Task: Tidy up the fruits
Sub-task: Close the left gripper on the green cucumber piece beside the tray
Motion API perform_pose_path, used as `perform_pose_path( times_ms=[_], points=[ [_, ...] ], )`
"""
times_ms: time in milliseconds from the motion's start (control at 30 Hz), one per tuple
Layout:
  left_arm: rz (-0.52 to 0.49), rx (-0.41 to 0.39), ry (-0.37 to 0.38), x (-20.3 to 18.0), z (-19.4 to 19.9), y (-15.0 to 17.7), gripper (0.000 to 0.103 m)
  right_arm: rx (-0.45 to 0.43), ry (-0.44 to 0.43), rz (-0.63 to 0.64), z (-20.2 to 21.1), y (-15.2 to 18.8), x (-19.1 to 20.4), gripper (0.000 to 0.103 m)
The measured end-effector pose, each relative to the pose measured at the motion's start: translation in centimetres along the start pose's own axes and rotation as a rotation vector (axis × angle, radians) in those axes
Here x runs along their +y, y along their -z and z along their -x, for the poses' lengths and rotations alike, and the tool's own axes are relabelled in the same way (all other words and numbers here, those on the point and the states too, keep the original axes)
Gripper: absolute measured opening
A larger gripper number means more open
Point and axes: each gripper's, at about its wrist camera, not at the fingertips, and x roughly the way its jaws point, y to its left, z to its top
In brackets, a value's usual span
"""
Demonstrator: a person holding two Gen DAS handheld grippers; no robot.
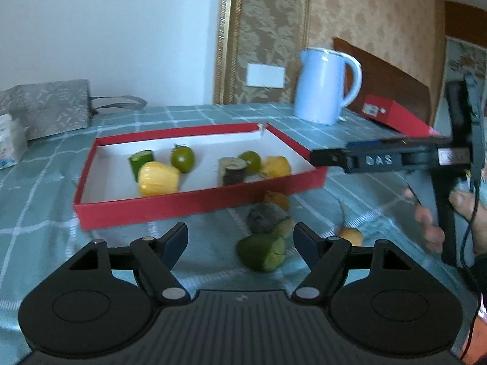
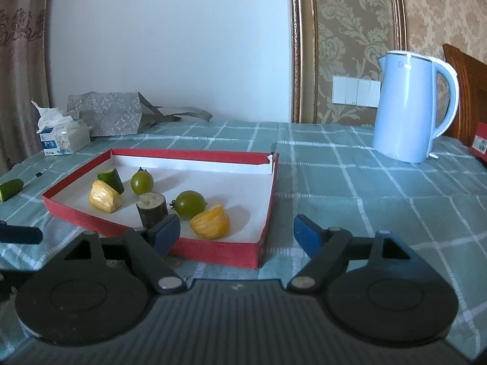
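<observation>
A red tray with a white floor holds two green tomatoes, two yellow fruit pieces, a cucumber piece and a dark stem piece. The tray shows the same pieces in the right wrist view. On the cloth in front of it lie a green piece, a dark piece and two small yellow pieces. My left gripper is open just before the green piece. My right gripper is open and empty over the tray's near corner; from the left wrist view it reaches in from the right.
A blue kettle stands at the back right, next to a red box. A tissue pack and a grey bag sit at the back left. A cucumber piece lies on the checked cloth left of the tray.
</observation>
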Motion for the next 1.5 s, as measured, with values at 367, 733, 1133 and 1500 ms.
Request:
perform_pose_path(
  times_ms=[367,733,1133,1500],
  points=[
    [-0.087,0.098,0.066,-1.1,-2.8,-0.3,0.076,0.010,0.001,-0.005,-0.2,0.1,0.0,0.081],
    [-0.089,0.143,0.103,-0.7,-3.7,-0.2,0.051,0.014,-0.004,-0.007,-0.2,0.1,0.0,0.081],
    [-0.106,0.118,0.055,-1.1,-3.4,-0.2,0.041,0.016,0.001,-0.006,-0.2,0.2,0.0,0.081],
    [0.044,0.027,-0.082,2.4,-1.3,-0.4,0.041,0.011,0.008,0.000,2.8,1.5,-0.7,0.081]
  ],
)
